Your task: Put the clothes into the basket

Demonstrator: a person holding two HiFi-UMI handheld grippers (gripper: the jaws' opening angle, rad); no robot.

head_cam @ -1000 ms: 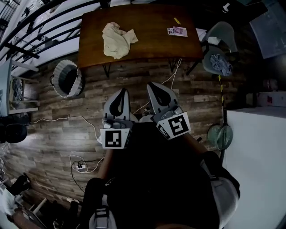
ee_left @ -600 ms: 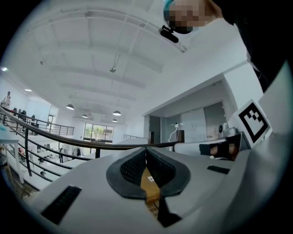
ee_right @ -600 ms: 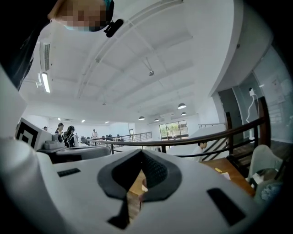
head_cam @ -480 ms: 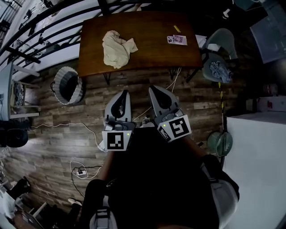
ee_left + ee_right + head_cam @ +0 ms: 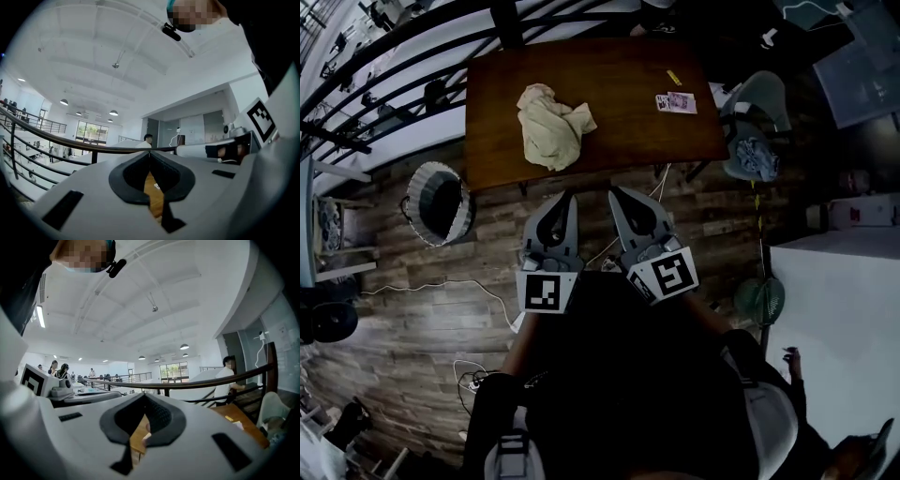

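A crumpled cream cloth [image 5: 554, 127] lies on the left half of the brown wooden table [image 5: 628, 131]. The grey woven basket [image 5: 438, 202] stands on the floor to the left of the table, below its corner. Both grippers are held level in front of the person, pointing at the table's near edge. My left gripper [image 5: 568, 197] is shut and empty, and so is my right gripper [image 5: 615, 193]. In the left gripper view the jaws [image 5: 150, 153] meet at the tips, with a strip of table showing through. The right gripper view shows its jaws [image 5: 143, 394] shut too.
A small printed card [image 5: 675, 103] and a yellow item [image 5: 672, 78] lie on the table's right half. A chair with blue cloth [image 5: 756, 150] stands at the table's right end. White cables [image 5: 469, 281] run over the plank floor. A black railing [image 5: 384, 56] runs behind.
Both grippers have moved forward toward the table. The table, the cloth and the basket now sit lower and nearer in the head view.
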